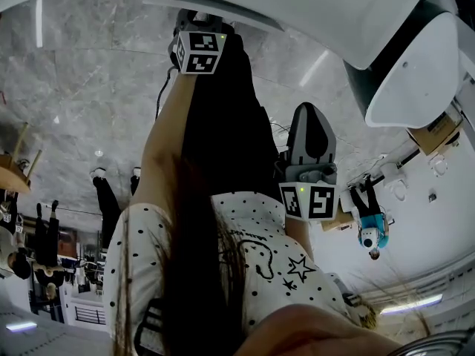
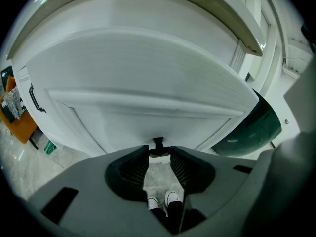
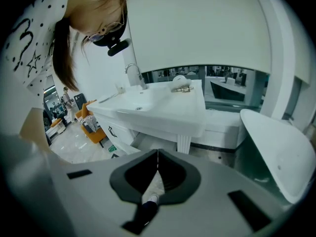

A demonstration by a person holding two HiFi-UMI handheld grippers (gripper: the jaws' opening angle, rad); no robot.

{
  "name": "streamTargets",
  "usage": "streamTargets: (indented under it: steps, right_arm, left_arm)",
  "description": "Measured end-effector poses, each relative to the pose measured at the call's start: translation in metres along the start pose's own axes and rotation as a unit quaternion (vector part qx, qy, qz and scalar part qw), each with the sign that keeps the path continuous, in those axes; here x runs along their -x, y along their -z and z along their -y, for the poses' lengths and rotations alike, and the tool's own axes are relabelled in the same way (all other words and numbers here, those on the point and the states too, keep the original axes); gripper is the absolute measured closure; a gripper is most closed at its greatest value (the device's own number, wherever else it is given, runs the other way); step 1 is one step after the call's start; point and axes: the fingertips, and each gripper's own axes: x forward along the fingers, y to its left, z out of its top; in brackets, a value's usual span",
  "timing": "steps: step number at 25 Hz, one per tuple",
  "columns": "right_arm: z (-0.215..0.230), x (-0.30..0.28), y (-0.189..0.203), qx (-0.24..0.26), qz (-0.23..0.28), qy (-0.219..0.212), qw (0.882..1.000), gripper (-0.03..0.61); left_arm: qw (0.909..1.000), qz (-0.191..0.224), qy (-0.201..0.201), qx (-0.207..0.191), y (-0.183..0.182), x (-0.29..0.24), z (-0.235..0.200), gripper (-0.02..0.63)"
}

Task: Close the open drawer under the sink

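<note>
A broad white drawer front (image 2: 148, 107) fills nearly everything ahead of the left gripper (image 2: 159, 154), with a cabinet ledge jutting out past it. The person, in a dotted white shirt (image 1: 252, 251), is bent low over the grey marble floor (image 1: 82, 87), left arm stretched out to the unit. That gripper is clenched by its tips on the drawer's small black handle (image 2: 158, 143), jaws almost meeting around it. The right gripper (image 3: 157, 155) hangs close to the body, jaws pressed together on nothing, facing a white sink (image 3: 148, 105) and its chrome tap (image 3: 132, 74)
</note>
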Motion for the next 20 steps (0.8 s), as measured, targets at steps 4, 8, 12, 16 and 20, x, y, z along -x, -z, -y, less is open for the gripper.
streamTargets:
  steps: [4, 8, 12, 16, 20]
  right_arm:
    - [0.001, -0.001, -0.001, 0.001, -0.003, 0.000, 1.000, 0.566]
    - [0.004, -0.001, -0.004, 0.001, 0.001, 0.003, 1.000, 0.566]
    - [0.008, 0.000, -0.005, 0.000, 0.000, 0.003, 1.000, 0.565]
    - [0.011, -0.001, -0.006, -0.001, -0.001, 0.001, 1.000, 0.566]
    - [0.012, -0.002, -0.006, -0.001, -0.003, 0.002, 1.000, 0.565]
  left_arm:
    - [0.9998, 0.018, -0.001, -0.004, -0.022, -0.012, -0.003, 0.474]
    - [0.9995, 0.029, -0.002, -0.008, -0.038, -0.020, -0.007, 0.474]
    - [0.9995, 0.032, -0.005, -0.003, -0.046, -0.024, -0.007, 0.474]
    - [0.9993, 0.038, -0.007, -0.004, -0.057, -0.029, -0.008, 0.474]
    - [0.9990, 0.044, -0.007, -0.004, -0.067, -0.035, -0.010, 0.474]
